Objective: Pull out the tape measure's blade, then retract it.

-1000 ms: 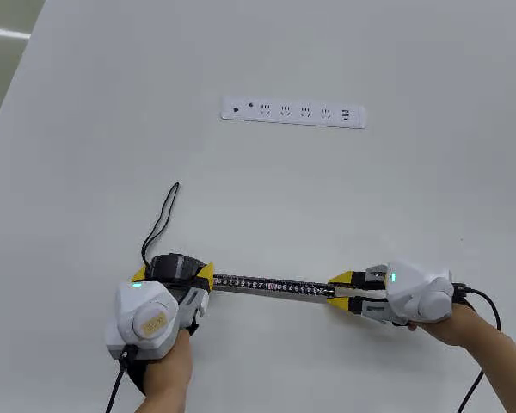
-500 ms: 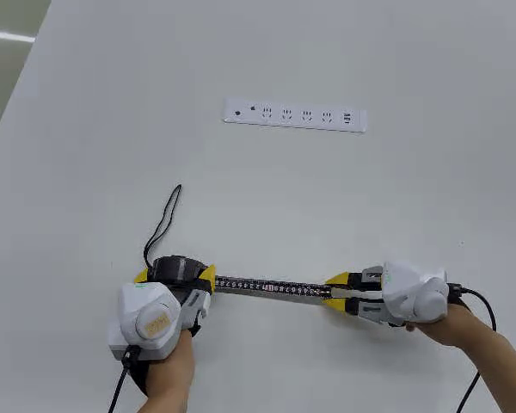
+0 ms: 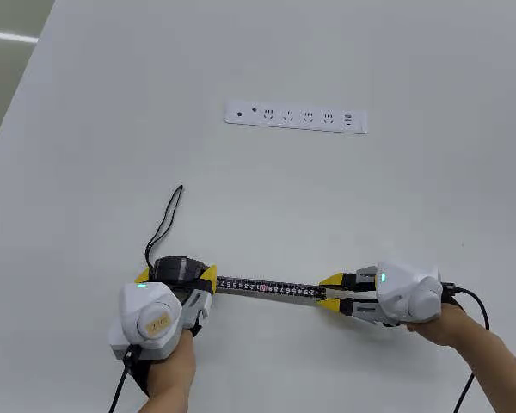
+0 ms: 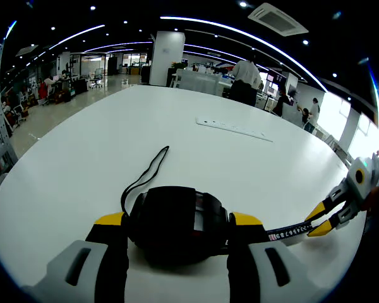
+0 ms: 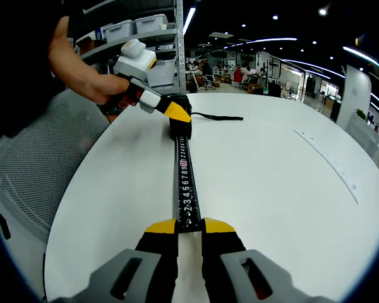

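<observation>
Black tape measure case (image 3: 179, 268) sits on the white table (image 3: 327, 198), clamped in the left gripper (image 4: 177, 222); the right gripper (image 3: 330, 292) pinches the tip of the blade (image 3: 267, 287), which lies drawn out between them. Extension looks about done; retracting calls for easing the tip back toward the case.

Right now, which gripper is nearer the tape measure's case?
Left. The left gripper clamps the case; the right gripper holds the blade at its far end, apart from the case.

Blade (image 5: 185, 183) carries printed numerals 2 to 9.
</observation>
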A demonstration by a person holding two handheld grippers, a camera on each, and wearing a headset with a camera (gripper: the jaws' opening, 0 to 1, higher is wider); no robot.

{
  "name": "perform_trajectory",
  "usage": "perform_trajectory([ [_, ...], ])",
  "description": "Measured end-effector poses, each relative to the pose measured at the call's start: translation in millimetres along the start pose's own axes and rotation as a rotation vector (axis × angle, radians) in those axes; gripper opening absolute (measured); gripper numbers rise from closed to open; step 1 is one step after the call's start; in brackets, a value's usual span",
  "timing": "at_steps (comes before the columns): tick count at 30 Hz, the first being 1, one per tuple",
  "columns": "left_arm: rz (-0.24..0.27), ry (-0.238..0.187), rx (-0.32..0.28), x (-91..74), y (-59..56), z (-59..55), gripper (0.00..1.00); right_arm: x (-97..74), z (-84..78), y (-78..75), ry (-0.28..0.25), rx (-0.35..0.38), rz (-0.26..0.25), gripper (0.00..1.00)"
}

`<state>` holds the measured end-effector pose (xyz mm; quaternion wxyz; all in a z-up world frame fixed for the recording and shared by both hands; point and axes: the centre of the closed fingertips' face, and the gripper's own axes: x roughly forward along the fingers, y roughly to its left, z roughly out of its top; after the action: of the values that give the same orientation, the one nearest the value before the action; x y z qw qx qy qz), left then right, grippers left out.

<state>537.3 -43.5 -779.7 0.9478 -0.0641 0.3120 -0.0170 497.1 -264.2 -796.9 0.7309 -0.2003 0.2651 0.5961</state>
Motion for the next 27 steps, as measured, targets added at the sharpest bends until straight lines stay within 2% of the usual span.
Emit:
perform_trajectory([
  [27,0.002,0.002,0.003,0.3,-0.7,0.1,0.60,7.1,10.0,-0.2,-0.007,-0.012,0.001,0.12],
])
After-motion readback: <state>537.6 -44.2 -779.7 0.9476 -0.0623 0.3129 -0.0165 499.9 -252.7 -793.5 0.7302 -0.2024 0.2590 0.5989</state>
